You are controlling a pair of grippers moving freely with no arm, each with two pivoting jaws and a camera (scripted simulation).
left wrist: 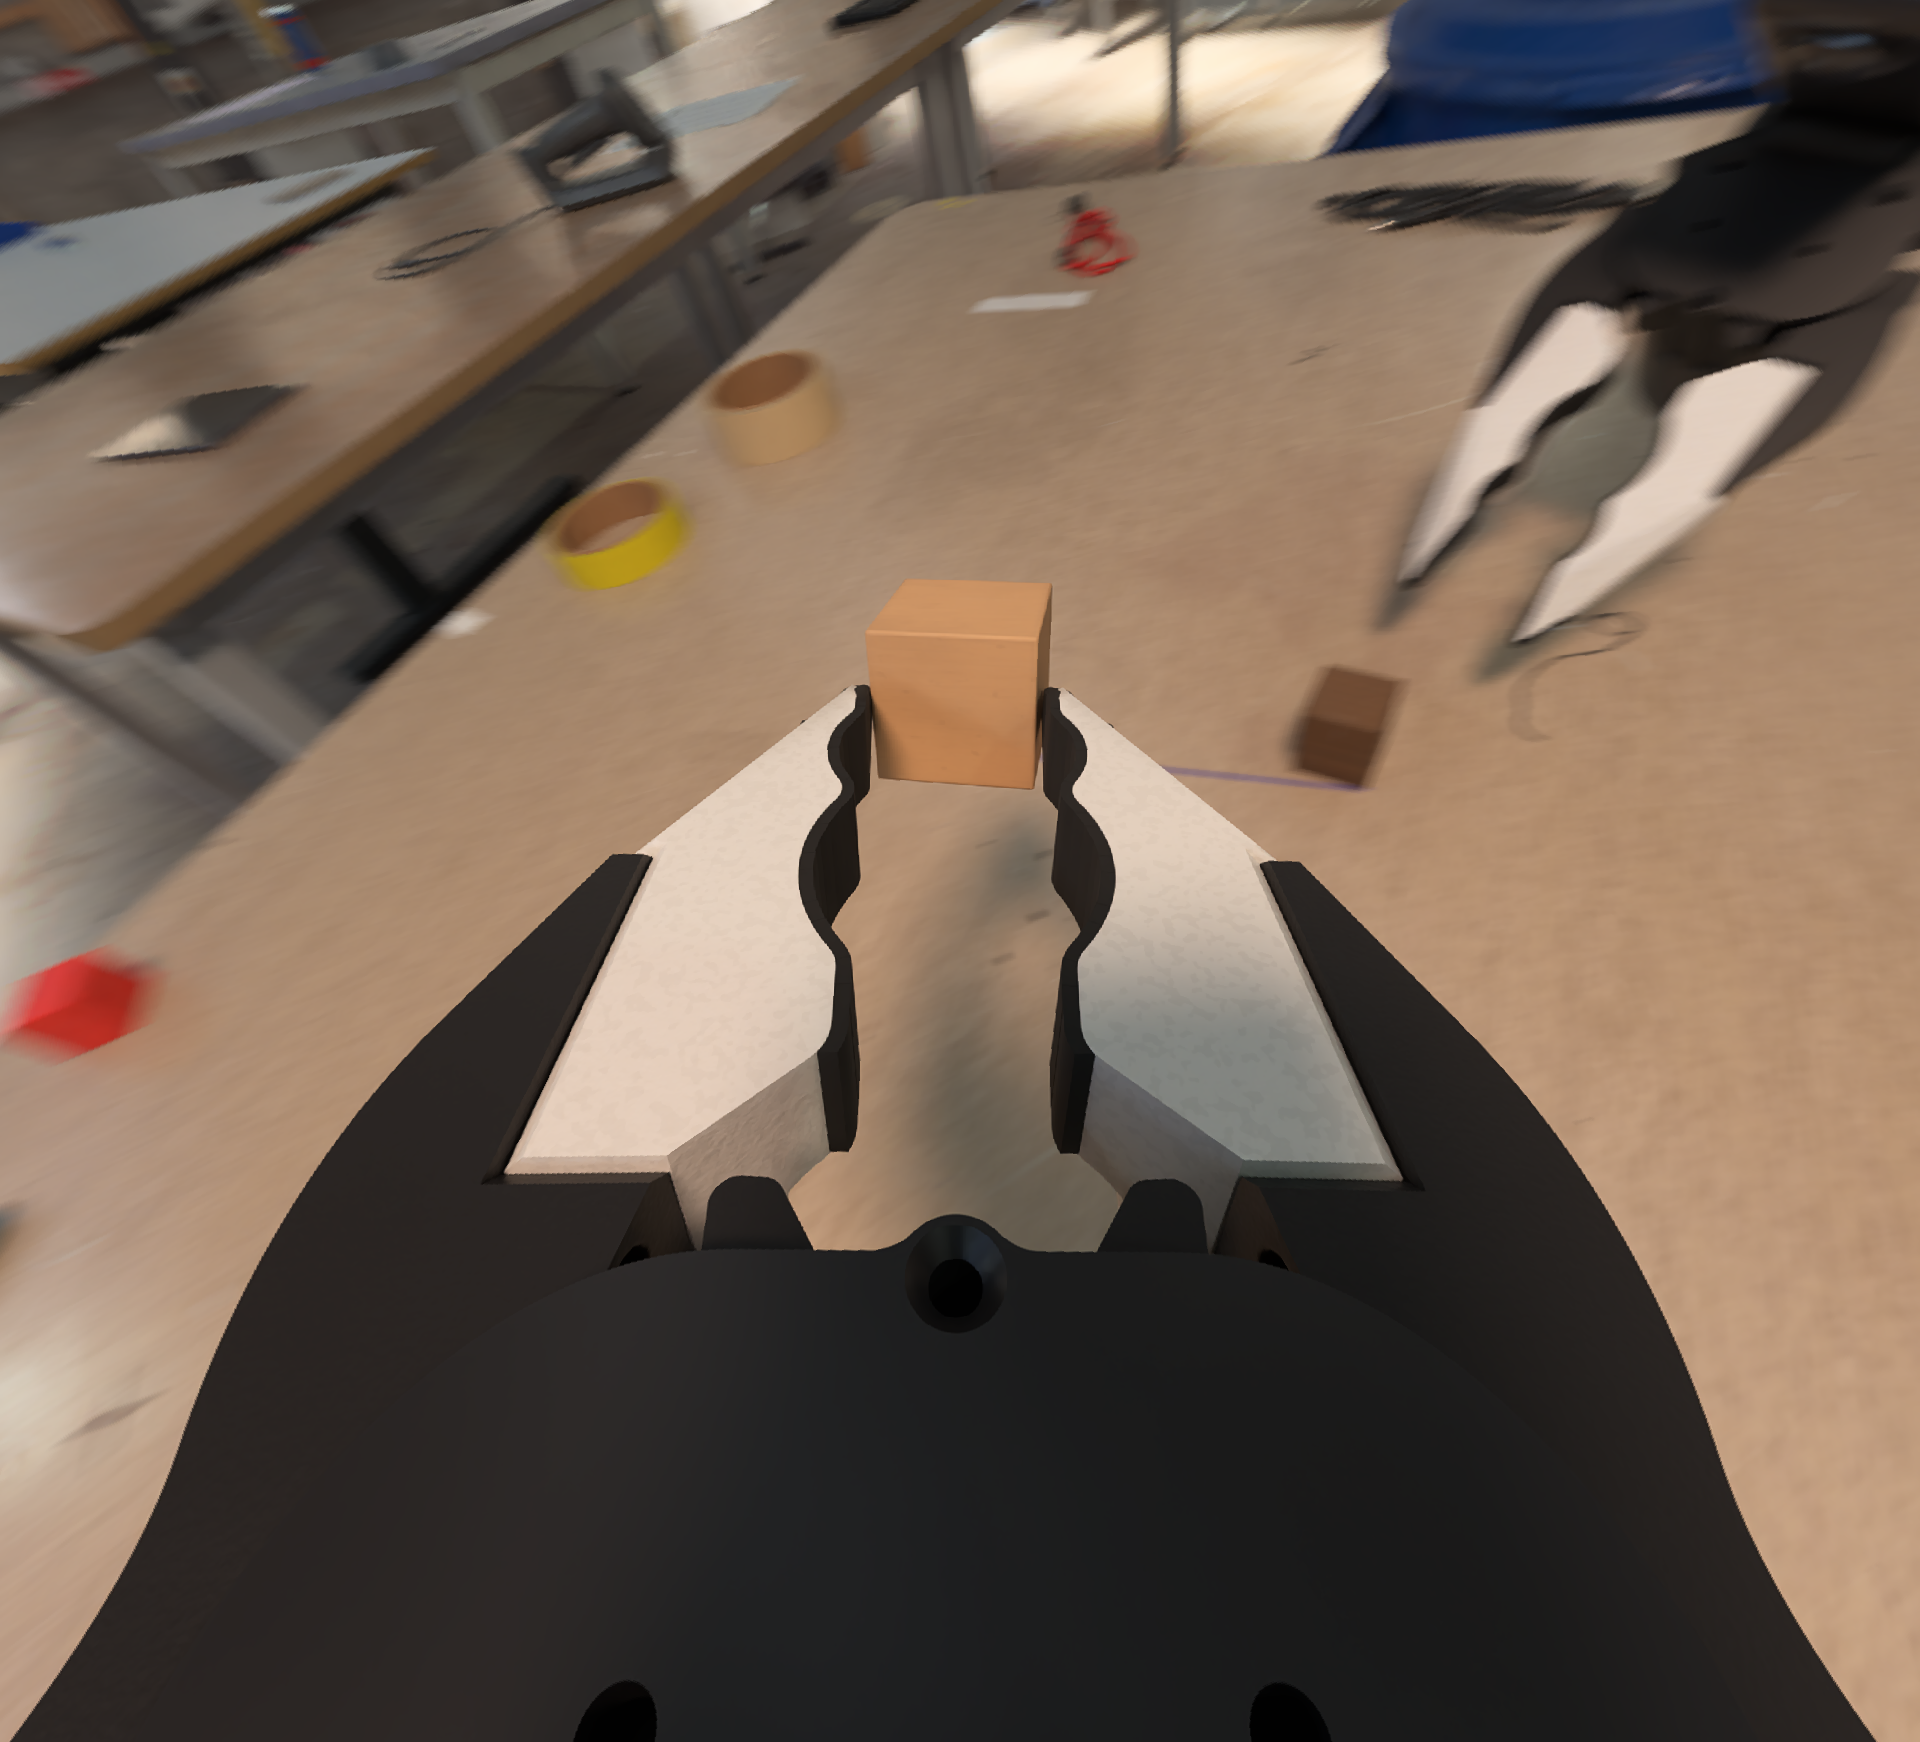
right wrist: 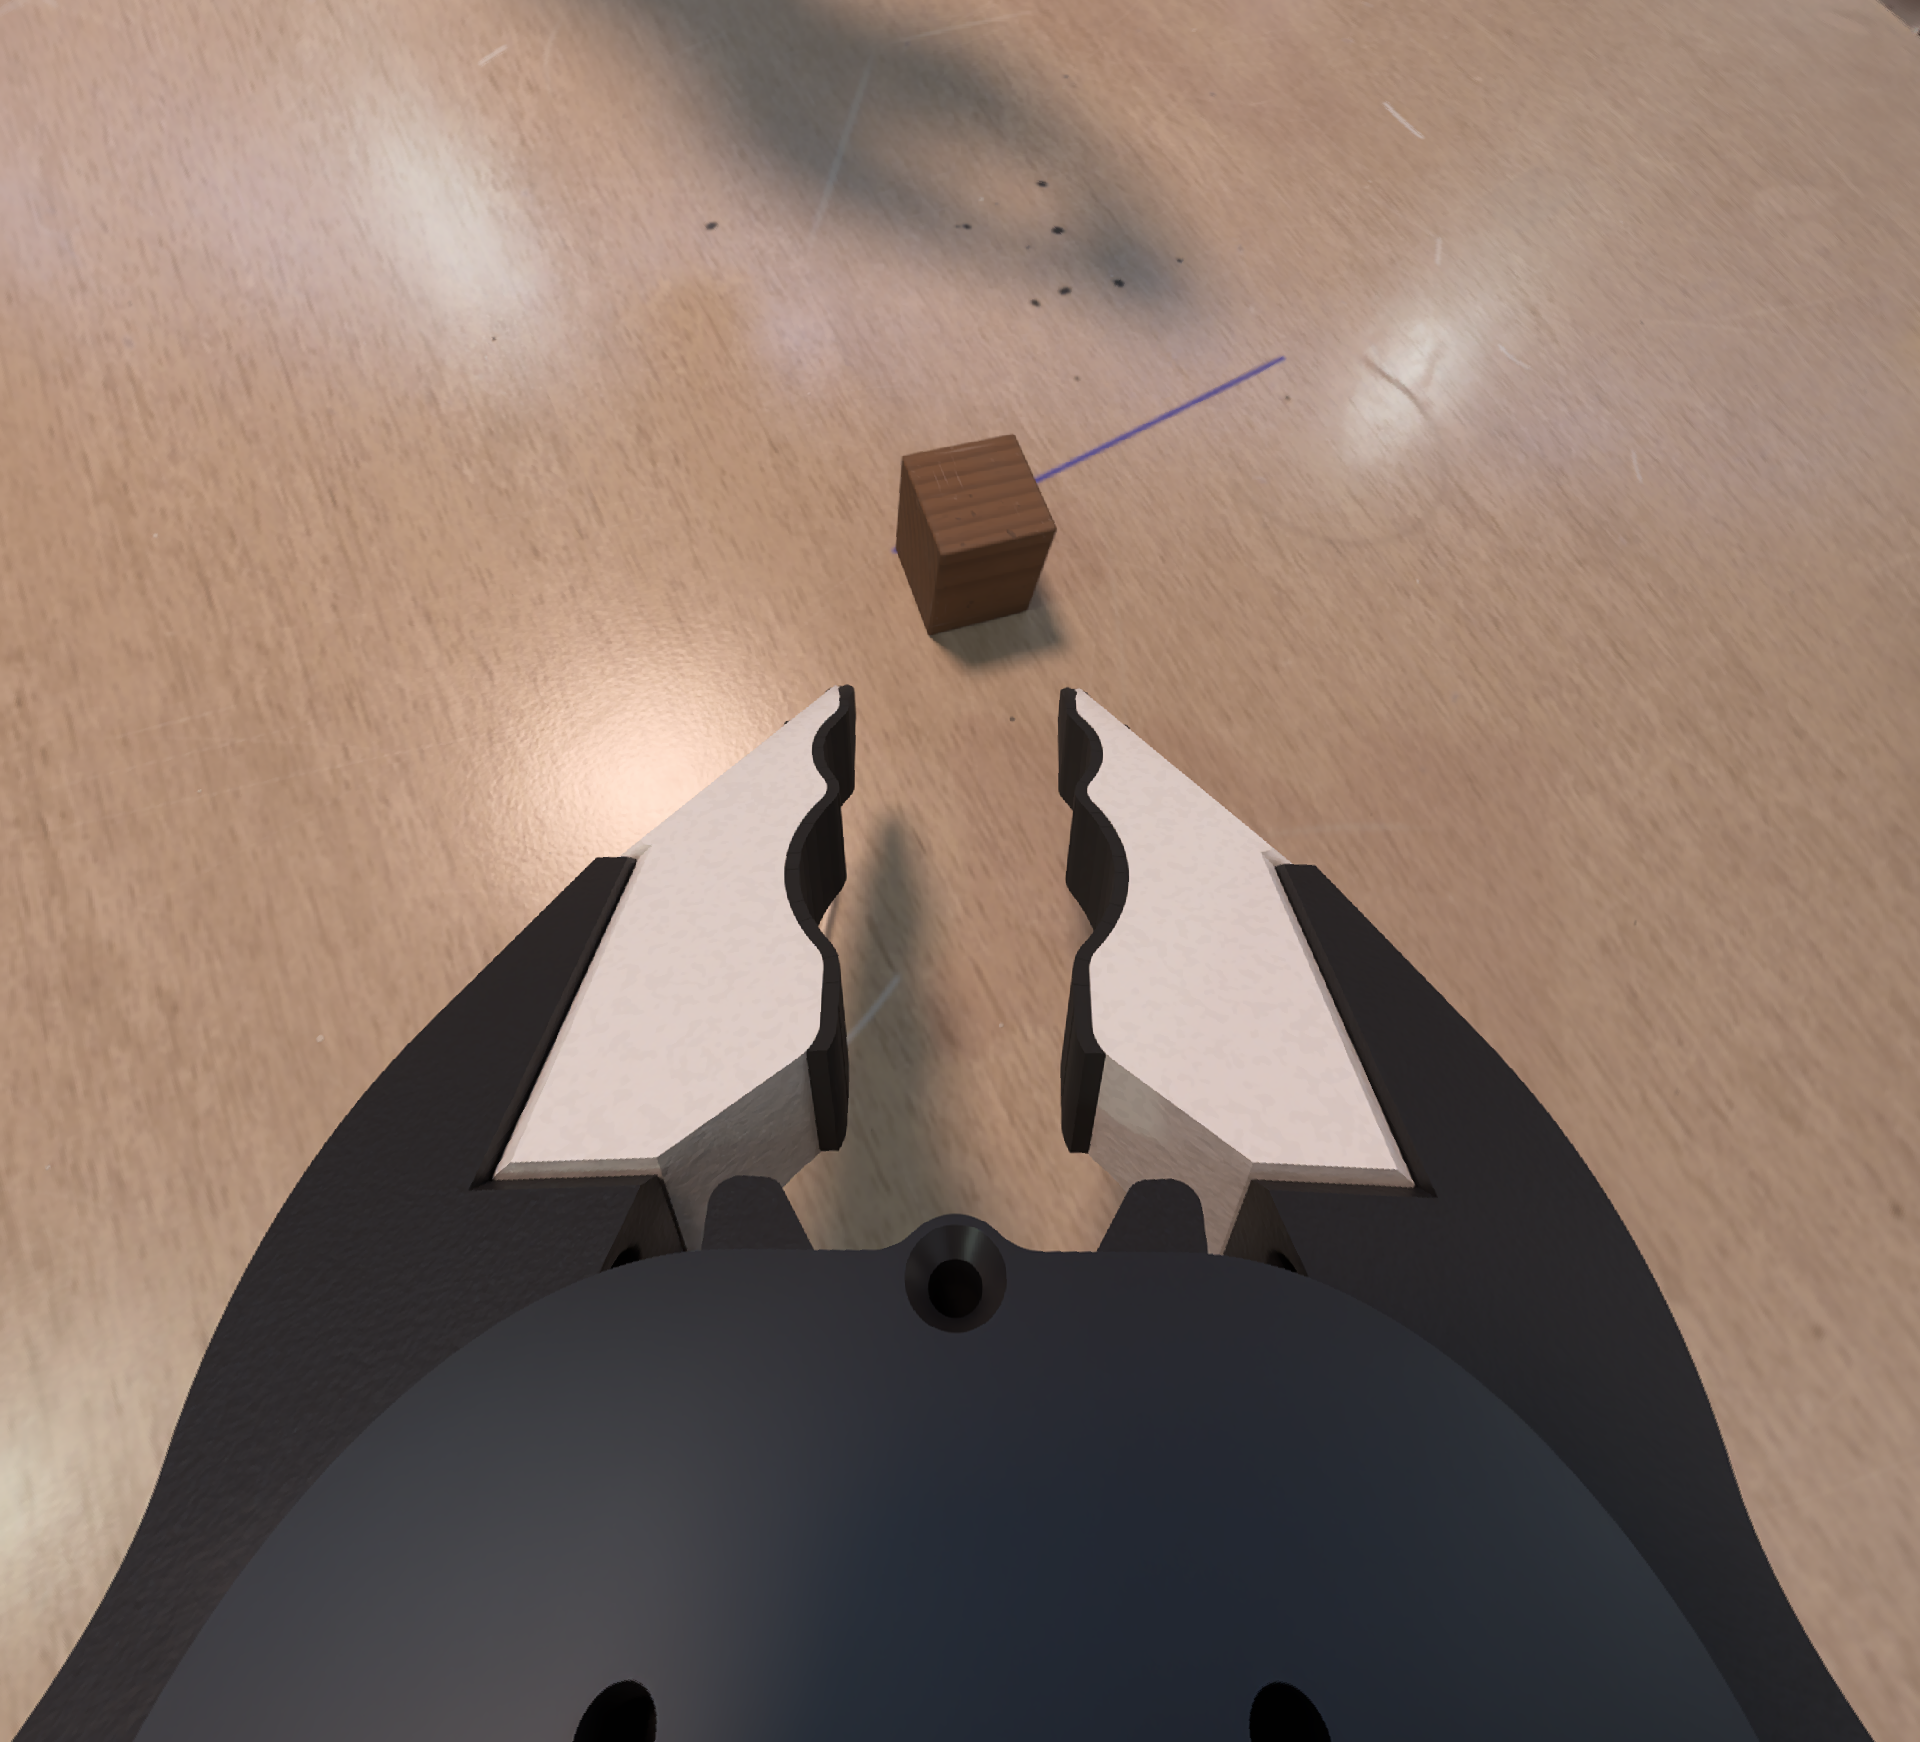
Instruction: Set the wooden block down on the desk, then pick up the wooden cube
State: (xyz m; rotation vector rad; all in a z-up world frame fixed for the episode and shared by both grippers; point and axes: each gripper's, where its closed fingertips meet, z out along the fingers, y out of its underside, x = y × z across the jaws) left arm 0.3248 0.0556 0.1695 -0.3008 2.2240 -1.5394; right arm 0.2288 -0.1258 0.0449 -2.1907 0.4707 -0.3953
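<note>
Black-framed and white-fingered, my left gripper (left wrist: 957, 736) pinches the light tan wooden block (left wrist: 958, 682) right at the fingertips, with only the block's lower part between the pads. It hangs above the pale wood-grain desk (left wrist: 1143, 487), and the blur around it suggests I am moving fast. That shallow hold worries me: a quick swing or a hard touchdown could twist the block out of the tips, and if I let go while it is clear of the surface it may bounce or roll.

Over on my other side, my right gripper (right wrist: 957, 705) is spread and holds nothing, pointing down at the small dark brown wooden cube (right wrist: 974, 531), which sits alone on the desk (right wrist: 416, 445) just ahead of the tips, across a thin blue line (right wrist: 1164, 414). The cube is turned corner-on to my fingers, so if I close without rotating, the pads would land on edges and likely squirt it sideways.

From the left wrist view the cube (left wrist: 1345, 724) lies near where the block would come down, with the right gripper (left wrist: 1475, 622) above it. Crowding there could knock the cube or clash my two tools. A yellow tape roll (left wrist: 620, 535), a beige tape roll (left wrist: 772, 406) and a red cube (left wrist: 78, 1006) lie well apart.
</note>
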